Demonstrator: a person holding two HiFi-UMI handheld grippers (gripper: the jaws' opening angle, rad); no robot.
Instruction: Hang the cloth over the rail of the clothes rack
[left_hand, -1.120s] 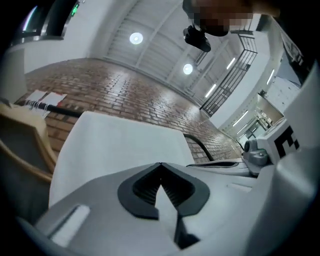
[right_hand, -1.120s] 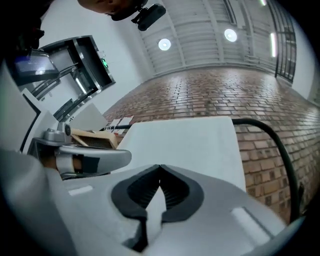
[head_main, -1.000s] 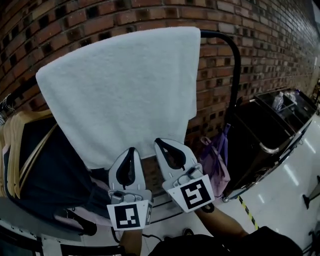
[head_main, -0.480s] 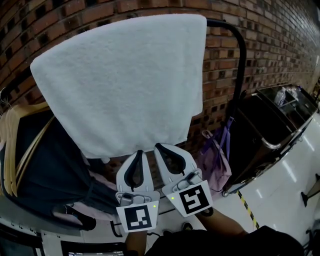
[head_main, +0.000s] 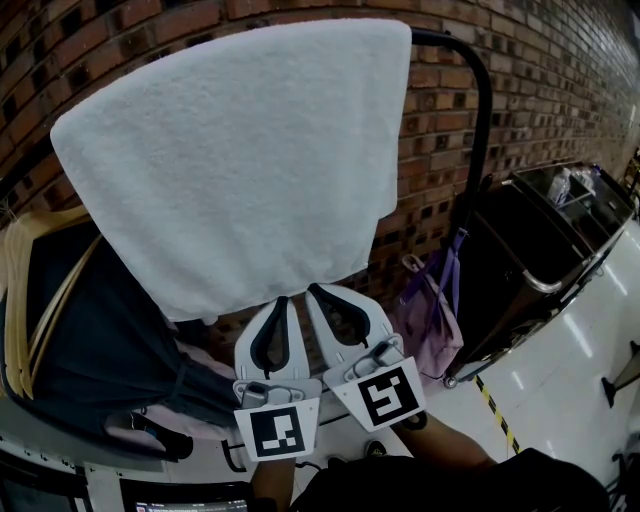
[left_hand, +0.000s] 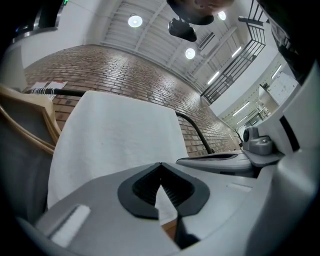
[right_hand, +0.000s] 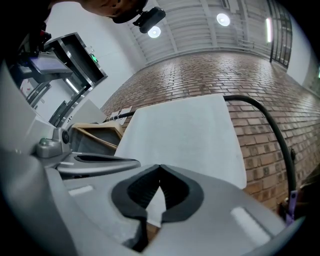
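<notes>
Both claws have eased off the cloth (head_main: 240, 160). The left gripper (head_main: 281, 300) and right gripper (head_main: 312, 288), pressed together and empty, sit just beneath its hem.

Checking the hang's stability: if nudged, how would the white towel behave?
Likely floppy: the white towel drapes over the rail and hangs loose. Its nap looks thick, so probably grippy, not slippery. A nudge would probably just swing its lower edge.

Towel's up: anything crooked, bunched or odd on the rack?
Nothing stands out. The white towel drapes flat over the black rail, no bunching; its right edge sits close to the rail's bend. Left tool and right tool are shut just below its hem.
</notes>
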